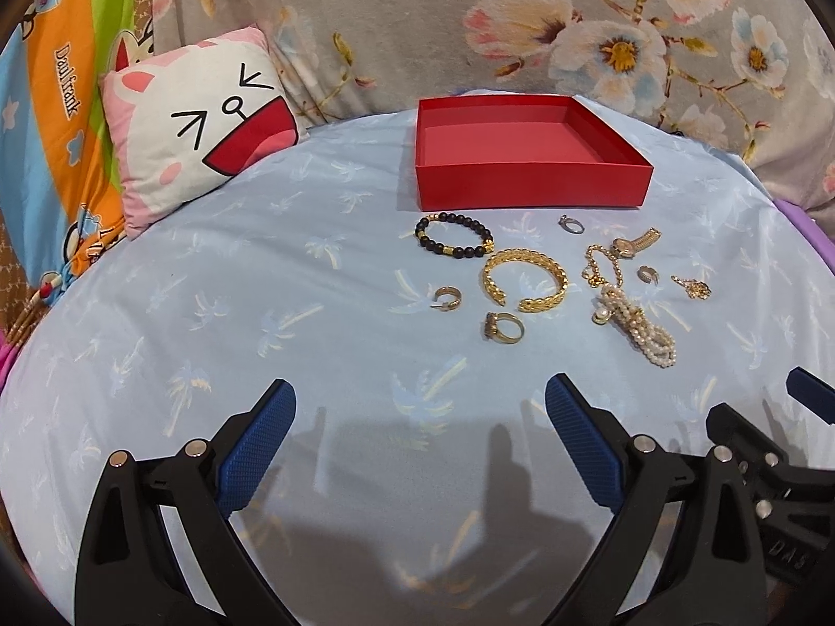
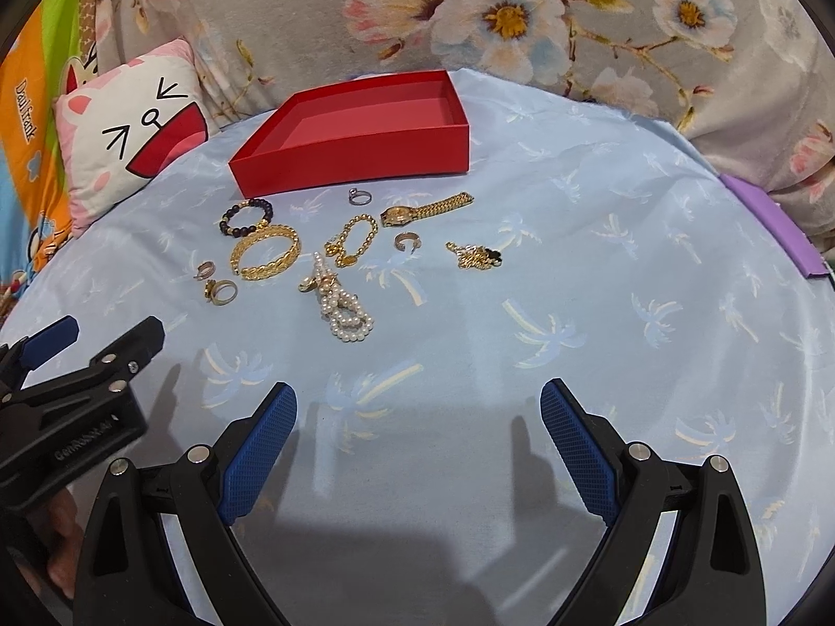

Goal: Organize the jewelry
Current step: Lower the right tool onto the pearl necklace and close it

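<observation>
Currently both grippers hover low over the pale blue palm-print bedsheet (image 1: 261, 271), jaws spread wide, nothing between them. Left gripper (image 1: 420, 407) sits beside the right gripper (image 2: 417, 407), both short of the jewelry.

Shallow red cardboard box (image 1: 532, 185) lies open at the far side of the sheet, no jewelry visible inside. All pieces lie loose on the sheet just in front of it:
- black bead bracelet with gold spacers (image 1: 454, 236), nearest the box's left end
- woven gold open cuff bangle (image 1: 524, 280), just beside the bead bracelet
- small gold hoop earring (image 1: 448, 298) and chunky gold ring (image 1: 503, 328), nearest the left gripper
- small silver ring (image 1: 571, 224), close to the box front
- gold wristwatch (image 2: 425, 210) and gold chain bracelet (image 2: 352, 240), side by side
- second gold hoop earring (image 2: 406, 241)
- gold-and-black charm piece (image 2: 475, 255), off to the right
- bunched white pearl strand (image 2: 342, 302), nearest the right gripper

Cartoon-face white and pink pillow (image 1: 201, 125) sits left of the box; grey floral blanket (image 1: 600, 26) behind.
</observation>
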A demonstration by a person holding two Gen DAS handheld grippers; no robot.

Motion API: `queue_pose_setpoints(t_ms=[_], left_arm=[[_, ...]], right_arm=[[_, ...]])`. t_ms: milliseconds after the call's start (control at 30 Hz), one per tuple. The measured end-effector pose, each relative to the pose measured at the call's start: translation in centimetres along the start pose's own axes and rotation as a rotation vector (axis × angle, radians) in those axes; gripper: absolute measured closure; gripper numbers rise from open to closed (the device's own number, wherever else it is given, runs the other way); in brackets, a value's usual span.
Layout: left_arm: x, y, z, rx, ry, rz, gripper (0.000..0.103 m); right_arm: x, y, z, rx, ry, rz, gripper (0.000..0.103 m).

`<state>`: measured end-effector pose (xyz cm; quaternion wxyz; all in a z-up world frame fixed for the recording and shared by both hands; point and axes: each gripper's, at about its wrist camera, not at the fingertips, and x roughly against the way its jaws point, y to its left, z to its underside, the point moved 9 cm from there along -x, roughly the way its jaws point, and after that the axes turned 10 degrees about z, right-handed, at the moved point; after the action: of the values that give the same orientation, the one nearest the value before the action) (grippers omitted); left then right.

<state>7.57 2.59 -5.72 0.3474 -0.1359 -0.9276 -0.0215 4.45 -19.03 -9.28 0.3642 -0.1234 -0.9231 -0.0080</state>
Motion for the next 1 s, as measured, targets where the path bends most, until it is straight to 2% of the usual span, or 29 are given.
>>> queue_pose_setpoints(t_ms=[100,233,367,467,633,700,833,900,1000], left_arm=[[-0.4,1.4,0.0,0.033,0.022,0.028,0.009],[-1.2,2.9,-0.4,0.081,0.041,0.048,0.009],[-1.5,3.0,-0.7,0.058,0.04,0.047,0.009],[-1.9,2.9,-0.5,0.061,0.059,0.062,0.009],[-2.2,3.1,-0.4,0.085,0.067,0.084,0.009],[-2.4,3.1,-0.4,0.089,0.075,0.088,0.009],[-2.6,3.1,-0.2,0.092,0.085,0.09,0.009],[-2.7,3.1,-0.2,0.094,0.089,0.094,0.009],[-2.7,3.0,-0.1,0.092,0.093,0.101,0.009]], right_arm=[[-0.6,0.4,-0.5,0.026,0.015,-0.017,0.01],[-0.9,1.3,-1.9,0.124,-0.016,0.002,0.011],[-1.6,2.3,-3.8,0.167,-0.037,-0.028,0.016],[-3.0,3.3,-4.6,0.165,-0.001,-0.073,0.025],[-4.8,4.5,-4.7,0.173,0.04,-0.1,0.039],[-5.3,4.8,-4.5,0.172,0.061,-0.114,0.05],[-5.5,5.1,-4.2,0.172,0.074,-0.134,0.066],[-5.5,5.0,-4.2,0.169,0.074,-0.139,0.079],[-5.5,4.8,-4.2,0.168,0.076,-0.148,0.084]])
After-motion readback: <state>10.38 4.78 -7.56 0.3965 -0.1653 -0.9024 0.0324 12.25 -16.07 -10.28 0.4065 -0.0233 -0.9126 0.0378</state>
